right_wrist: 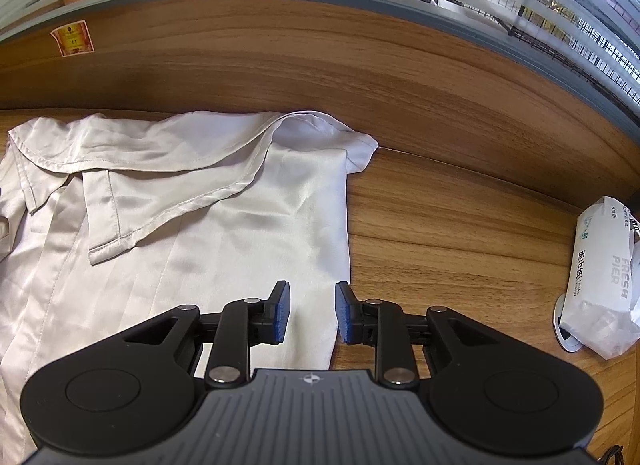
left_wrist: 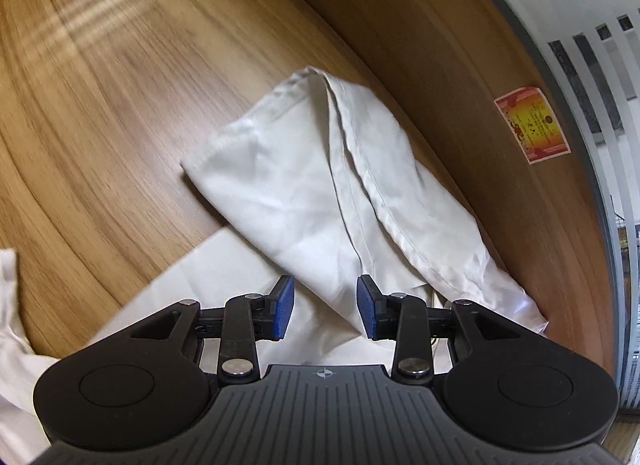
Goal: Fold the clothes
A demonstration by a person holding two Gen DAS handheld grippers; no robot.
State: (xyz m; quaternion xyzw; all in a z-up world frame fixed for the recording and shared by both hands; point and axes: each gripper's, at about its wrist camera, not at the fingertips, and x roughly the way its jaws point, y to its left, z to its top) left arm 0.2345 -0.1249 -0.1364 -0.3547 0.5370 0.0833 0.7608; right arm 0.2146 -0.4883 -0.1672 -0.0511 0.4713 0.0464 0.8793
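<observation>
Hovering over the white shirt (right_wrist: 224,225), both tools (left_wrist: 326,307) (right_wrist: 310,311) gape, gripping nothing.

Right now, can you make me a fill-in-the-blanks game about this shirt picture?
1. The shirt is ____ in colour.
2. The shirt lies on a ____ table.
3. The pads on the right gripper are ____.
4. The pack of tissues lies to the ____ of the shirt.

Missing words: white; wooden; blue; right
</observation>
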